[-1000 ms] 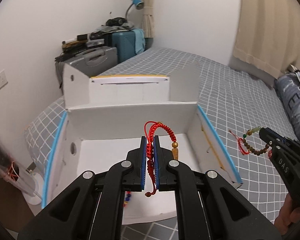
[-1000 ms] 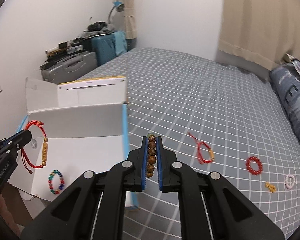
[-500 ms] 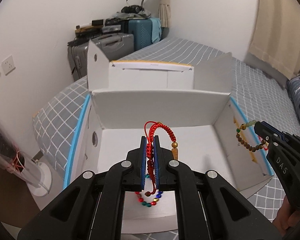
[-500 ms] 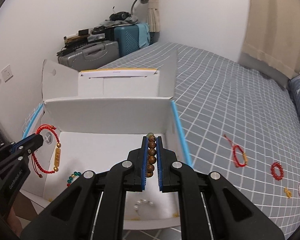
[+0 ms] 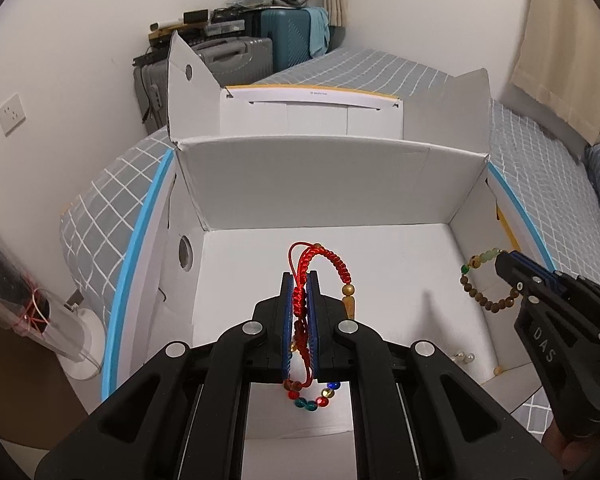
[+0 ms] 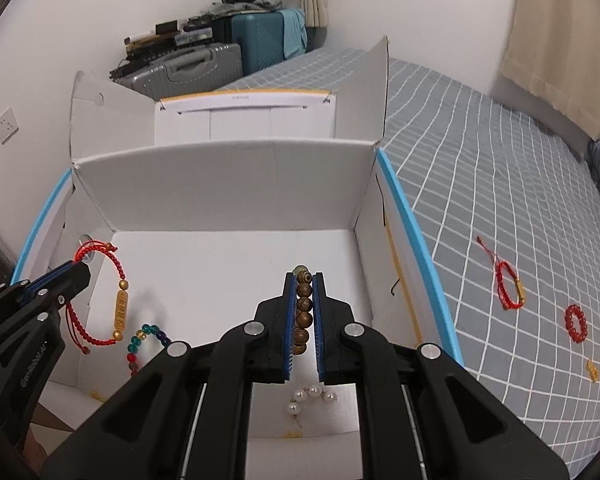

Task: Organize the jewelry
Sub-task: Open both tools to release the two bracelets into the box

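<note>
The left gripper (image 5: 300,280) pinches a red braided cord bracelet with gold beads (image 5: 324,258) over the open white cardboard box (image 5: 332,184) on the grey checked bed (image 6: 500,160). The right gripper (image 6: 304,280) pinches a brown wooden bead bracelet (image 6: 303,308) above the box too.

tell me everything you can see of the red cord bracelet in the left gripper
The red cord bracelet is braided red cord with small gold beads either side of an oblong gold charm with raised marks, plus loose cord tails ending in little beads. The left gripper is shut on its braid, so it hangs as an open loop, charm dangling, above the white box, apparently touching nothing else.
</note>
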`<act>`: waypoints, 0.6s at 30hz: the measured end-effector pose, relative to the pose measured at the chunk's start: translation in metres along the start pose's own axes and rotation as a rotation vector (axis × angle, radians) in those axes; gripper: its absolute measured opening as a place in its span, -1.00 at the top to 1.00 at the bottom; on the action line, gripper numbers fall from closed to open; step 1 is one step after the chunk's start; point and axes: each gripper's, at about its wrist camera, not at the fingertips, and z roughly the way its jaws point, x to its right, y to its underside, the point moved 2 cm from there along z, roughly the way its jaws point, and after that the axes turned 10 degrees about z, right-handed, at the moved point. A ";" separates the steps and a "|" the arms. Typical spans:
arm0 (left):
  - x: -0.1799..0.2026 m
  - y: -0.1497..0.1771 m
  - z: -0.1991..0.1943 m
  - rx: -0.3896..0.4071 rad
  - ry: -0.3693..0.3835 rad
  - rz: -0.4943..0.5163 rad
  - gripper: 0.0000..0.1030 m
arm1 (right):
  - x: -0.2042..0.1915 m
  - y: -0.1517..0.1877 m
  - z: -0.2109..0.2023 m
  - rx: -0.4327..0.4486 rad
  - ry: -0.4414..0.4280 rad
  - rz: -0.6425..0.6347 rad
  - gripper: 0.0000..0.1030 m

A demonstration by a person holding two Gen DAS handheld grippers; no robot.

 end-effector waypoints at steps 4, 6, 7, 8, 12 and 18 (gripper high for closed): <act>-0.001 0.001 0.003 -0.010 -0.001 -0.003 0.86 | 0.000 0.003 0.005 -0.016 0.006 -0.001 0.86; -0.002 0.002 0.004 -0.012 0.000 -0.007 0.85 | 0.000 0.004 0.007 -0.021 0.005 0.000 0.85; -0.002 0.001 0.005 -0.013 0.002 -0.008 0.85 | 0.000 0.004 0.006 -0.022 0.003 0.000 0.84; -0.003 0.002 0.005 -0.016 0.004 -0.008 0.85 | 0.000 0.004 0.006 -0.022 0.003 0.000 0.84; -0.005 0.002 0.004 -0.015 0.006 -0.019 0.84 | -0.001 0.005 0.005 -0.020 -0.001 0.001 0.84; -0.007 0.002 -0.004 0.000 0.003 -0.034 0.53 | 0.000 0.004 -0.007 0.006 -0.009 -0.006 0.16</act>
